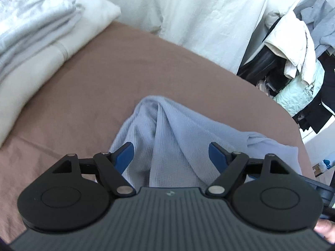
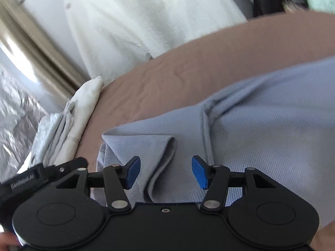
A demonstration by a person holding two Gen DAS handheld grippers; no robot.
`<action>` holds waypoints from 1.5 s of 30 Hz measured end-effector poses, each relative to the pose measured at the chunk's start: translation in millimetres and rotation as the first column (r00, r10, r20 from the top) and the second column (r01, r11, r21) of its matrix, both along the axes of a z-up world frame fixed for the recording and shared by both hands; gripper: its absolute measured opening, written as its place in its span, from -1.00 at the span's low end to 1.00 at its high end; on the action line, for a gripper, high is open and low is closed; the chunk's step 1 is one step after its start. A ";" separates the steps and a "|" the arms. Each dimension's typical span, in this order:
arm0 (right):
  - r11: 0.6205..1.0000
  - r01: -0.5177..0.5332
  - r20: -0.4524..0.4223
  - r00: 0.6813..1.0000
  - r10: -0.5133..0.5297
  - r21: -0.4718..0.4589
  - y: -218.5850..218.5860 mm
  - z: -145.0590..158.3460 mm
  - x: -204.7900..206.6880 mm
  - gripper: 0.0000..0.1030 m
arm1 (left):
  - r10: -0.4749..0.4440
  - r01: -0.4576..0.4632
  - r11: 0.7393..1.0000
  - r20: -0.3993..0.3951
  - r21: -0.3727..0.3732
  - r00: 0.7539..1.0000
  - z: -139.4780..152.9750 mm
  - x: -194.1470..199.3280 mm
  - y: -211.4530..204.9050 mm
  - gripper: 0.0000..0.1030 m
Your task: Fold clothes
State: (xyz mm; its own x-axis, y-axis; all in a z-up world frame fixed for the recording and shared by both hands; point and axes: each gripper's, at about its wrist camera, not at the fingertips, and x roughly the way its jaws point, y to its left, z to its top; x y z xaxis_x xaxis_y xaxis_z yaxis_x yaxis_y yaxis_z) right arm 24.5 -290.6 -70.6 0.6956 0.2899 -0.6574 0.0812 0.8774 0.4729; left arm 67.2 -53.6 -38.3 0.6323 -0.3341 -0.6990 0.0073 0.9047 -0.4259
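Over the light-blue garment (image 1: 167,125), left tool (image 1: 171,152) wide open, right tool (image 2: 165,171) wide open, holding nothing

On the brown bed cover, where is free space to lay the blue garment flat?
Bare brown cover lies between the folded white and grey pile at left and the blue garment, up to the white bedding behind. Crowded: the left edge, and under both open grippers.
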 end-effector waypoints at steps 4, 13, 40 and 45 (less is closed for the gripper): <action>0.988 -0.120 -0.011 0.993 0.119 -0.097 10.7 -0.1 11.8 0.30 | -0.010 0.009 1.000 -0.037 -0.003 0.999 -6.3 6.2 -3.4 0.56; 0.941 -0.236 0.047 0.966 0.254 -0.241 38.3 -9.9 0.7 0.30 | -0.042 0.041 0.999 -0.090 -0.014 0.995 -18.3 13.1 -10.3 0.56; 0.870 -0.289 0.025 0.945 0.325 -0.398 75.2 -20.1 6.1 -0.85 | -0.014 0.014 1.000 -0.149 0.003 0.989 -22.0 6.4 4.7 0.56; 0.821 -0.394 0.023 0.897 0.441 -0.413 77.3 -10.1 -8.6 -0.81 | 0.018 -0.043 0.990 -0.184 -0.133 0.983 -25.9 15.5 29.9 0.56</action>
State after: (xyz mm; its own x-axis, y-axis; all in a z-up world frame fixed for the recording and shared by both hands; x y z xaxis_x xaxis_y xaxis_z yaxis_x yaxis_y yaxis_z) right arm 15.9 -213.3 -80.7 0.6419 0.3074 -0.7025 -0.3676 0.9274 0.0700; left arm 82.8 -23.6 -64.2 0.5100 -0.4162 -0.7528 -0.1081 0.8372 -0.5362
